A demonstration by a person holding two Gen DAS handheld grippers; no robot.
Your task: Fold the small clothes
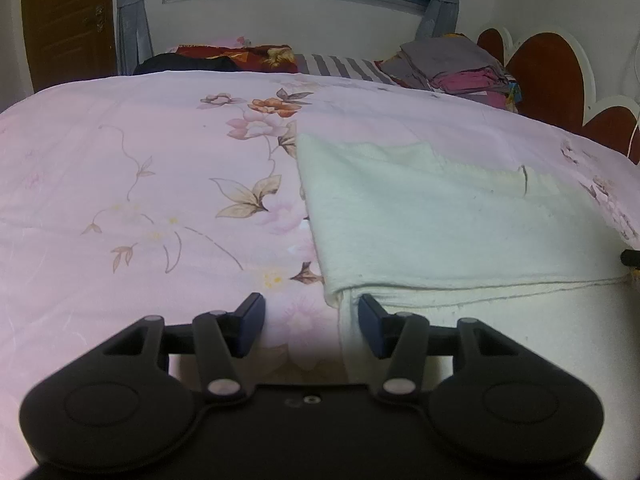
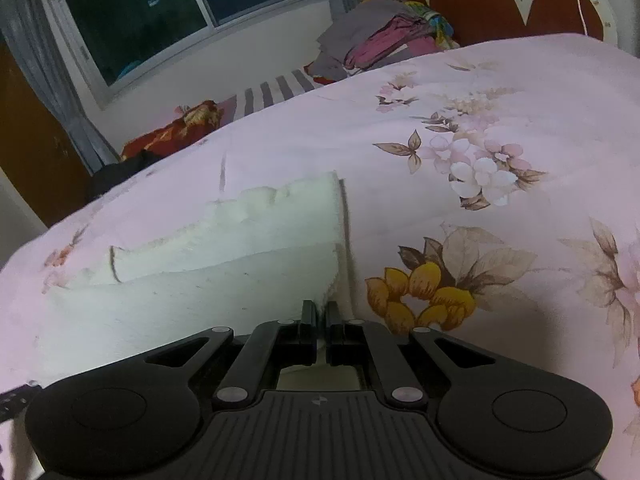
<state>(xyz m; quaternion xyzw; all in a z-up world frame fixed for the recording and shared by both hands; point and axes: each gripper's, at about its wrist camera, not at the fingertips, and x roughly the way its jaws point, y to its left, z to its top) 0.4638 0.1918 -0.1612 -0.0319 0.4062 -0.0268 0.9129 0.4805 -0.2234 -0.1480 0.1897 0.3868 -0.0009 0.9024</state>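
On the pink floral bedsheet (image 1: 140, 168) lay a cream knitted cloth (image 1: 440, 216).
Left gripper (image 1: 311, 322) gaped wide at its corner; right gripper (image 2: 320, 316) pinched its edge. Folded grey-and-pink clothes (image 2: 372, 44) sat at one o'clock.

Both wrist cameras look low and close across the bed (image 1: 140, 184) toward the window (image 2: 160, 12); both show the white cloth (image 1: 440, 216).

Bed (image 1: 120, 152) covered by a pink sheet with a flower print. Lying directly on it: a cream cloth (image 1: 440, 216), folded over on itself, flat on the sheet. At the far edge: a stack of folded clothes (image 1: 452, 66), a striped pillow (image 1: 340, 65), a red patterned blanket (image 1: 240, 56).
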